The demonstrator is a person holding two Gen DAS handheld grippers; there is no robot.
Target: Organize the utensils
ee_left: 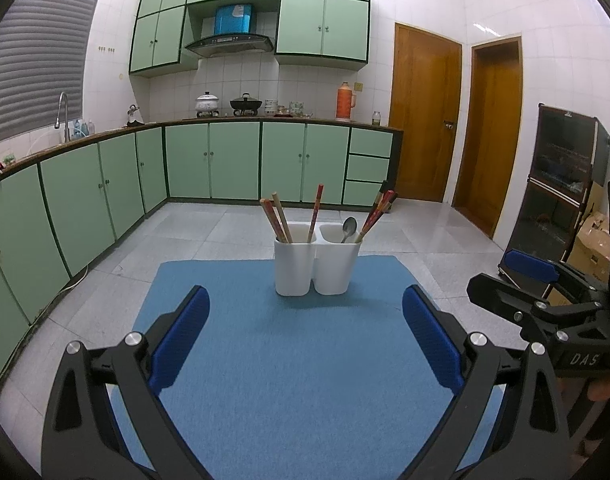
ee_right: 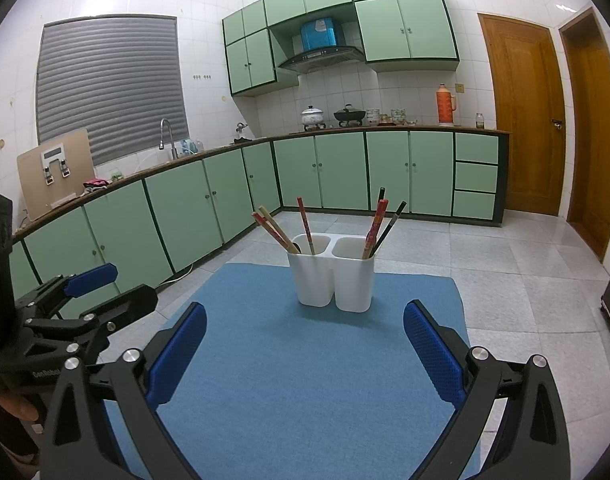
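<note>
Twin-compartment white holder set near blue mat's far edge; chopsticks, spoon mixed, sorting likely needed. Left gripper, right gripper held back, jaws spread, nothing gripped.

White plastic two-compartment utensil holder stands upright at far-centre of blue mat. Left compartment: 3 chopsticks, two leaning left w/ tops fanned out, one red one near-vertical by the divider. Right compartment: metal spoon, bowl up, plus red and dark chopsticks leaning right.
</note>
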